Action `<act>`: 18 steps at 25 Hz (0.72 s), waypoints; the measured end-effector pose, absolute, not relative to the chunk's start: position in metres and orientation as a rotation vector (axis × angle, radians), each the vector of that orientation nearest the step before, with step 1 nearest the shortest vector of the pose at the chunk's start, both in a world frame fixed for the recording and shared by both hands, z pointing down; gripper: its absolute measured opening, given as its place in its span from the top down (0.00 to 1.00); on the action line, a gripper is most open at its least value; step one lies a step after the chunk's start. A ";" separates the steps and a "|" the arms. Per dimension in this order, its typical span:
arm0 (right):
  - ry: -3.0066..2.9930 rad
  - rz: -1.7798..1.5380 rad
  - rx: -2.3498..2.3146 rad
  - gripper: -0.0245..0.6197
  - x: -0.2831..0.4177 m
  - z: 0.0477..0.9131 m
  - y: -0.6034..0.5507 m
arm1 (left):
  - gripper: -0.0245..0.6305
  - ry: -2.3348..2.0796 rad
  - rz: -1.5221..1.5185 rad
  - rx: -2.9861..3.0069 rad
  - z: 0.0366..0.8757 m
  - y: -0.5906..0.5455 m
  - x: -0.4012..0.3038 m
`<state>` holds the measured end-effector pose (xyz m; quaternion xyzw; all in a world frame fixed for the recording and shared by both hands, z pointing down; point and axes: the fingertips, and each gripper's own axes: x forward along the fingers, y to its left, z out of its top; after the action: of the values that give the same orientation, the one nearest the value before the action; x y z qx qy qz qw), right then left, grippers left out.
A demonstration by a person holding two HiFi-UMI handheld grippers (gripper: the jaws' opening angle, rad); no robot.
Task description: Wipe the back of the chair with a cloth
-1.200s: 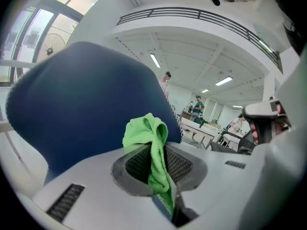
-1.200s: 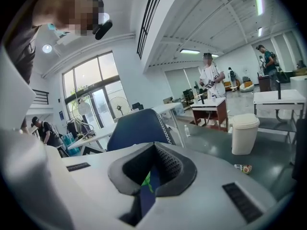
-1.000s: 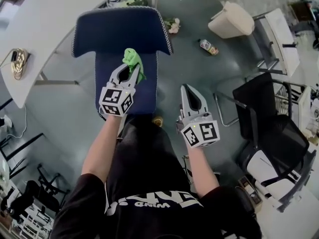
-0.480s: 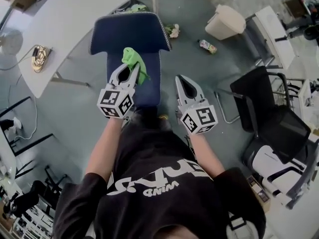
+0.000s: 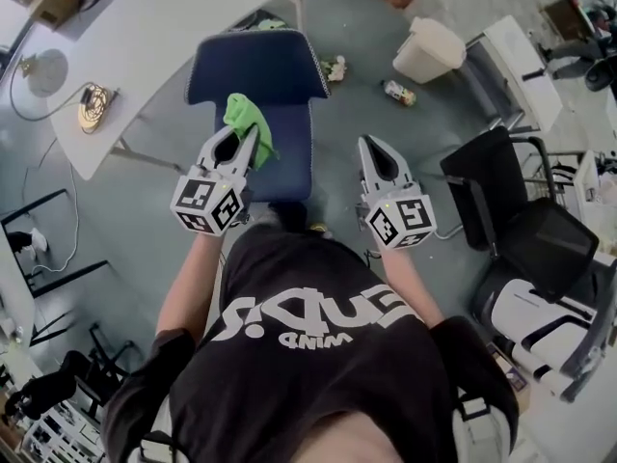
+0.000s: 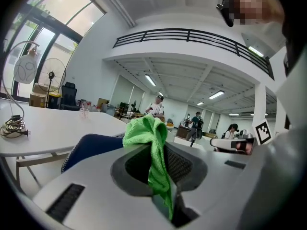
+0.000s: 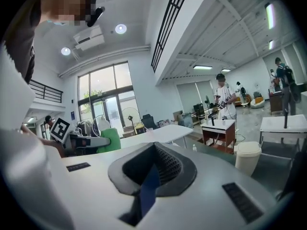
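The blue chair's back [image 5: 255, 68] faces away from me, with its seat [image 5: 287, 157] toward me. My left gripper [image 5: 243, 135] hangs over the seat's left part, just before the back, shut on a bright green cloth [image 5: 245, 122]. In the left gripper view the cloth [image 6: 149, 143] bunches out of the closed jaws, and the chair back [image 6: 91, 147] shows low at the left beyond them. My right gripper [image 5: 374, 149] floats right of the seat, shut with nothing held. In its own view the right gripper [image 7: 154, 146] has its jaws together.
A curved white table [image 5: 154, 27] runs behind the chair, with a cable coil [image 5: 94, 104] on it. A cream waste bin [image 5: 430, 50] and a bottle [image 5: 397, 92] are on the floor at the back right. Black chairs [image 5: 525, 230] crowd the right side.
The view has pulled back, so the chair looks smaller and farther. My left gripper keeps the cloth over the seat. The right gripper has come up level with the left.
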<state>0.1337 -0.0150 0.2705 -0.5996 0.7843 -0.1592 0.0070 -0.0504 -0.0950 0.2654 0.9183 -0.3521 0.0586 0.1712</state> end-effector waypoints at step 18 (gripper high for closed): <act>2.458 -0.447 -1.931 0.97 0.126 0.277 0.012 | 0.87 -1.098 0.062 2.625 0.251 -0.061 -0.075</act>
<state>0.1260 0.0123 0.2770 -0.6115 0.7785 -0.1415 -0.0079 -0.0748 -0.0607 0.2513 0.9123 -0.3815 0.0214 0.1473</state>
